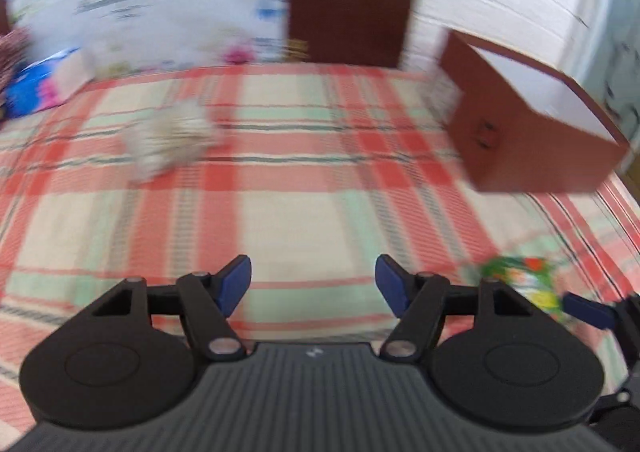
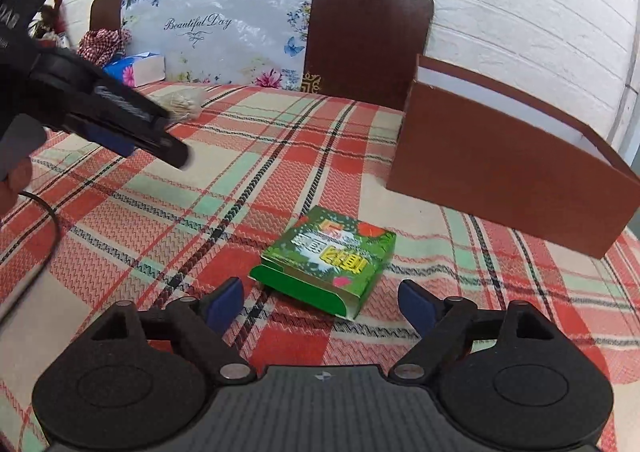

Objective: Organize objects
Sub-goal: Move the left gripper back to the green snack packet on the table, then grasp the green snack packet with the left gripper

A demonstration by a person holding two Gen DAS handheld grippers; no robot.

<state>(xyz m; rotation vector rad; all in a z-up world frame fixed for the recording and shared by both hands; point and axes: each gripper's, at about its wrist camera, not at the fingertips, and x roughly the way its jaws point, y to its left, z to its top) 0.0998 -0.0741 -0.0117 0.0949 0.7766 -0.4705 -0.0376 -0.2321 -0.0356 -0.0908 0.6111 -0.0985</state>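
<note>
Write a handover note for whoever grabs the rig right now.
Left gripper: open, empty, above the plaid blanket.
Right gripper: open, empty, just short of the flat green printed carton lying on the blanket.
Open brown cardboard box: on the bed to the right; contents not visible.
Beige fuzzy bundle: loose near the headboard.
Done: nothing visibly stowed.
Left: probably box the carton, then the bundle.

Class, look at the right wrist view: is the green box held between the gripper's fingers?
No, the green box lies flat on the plaid bedcover ahead of the open right gripper.
</note>
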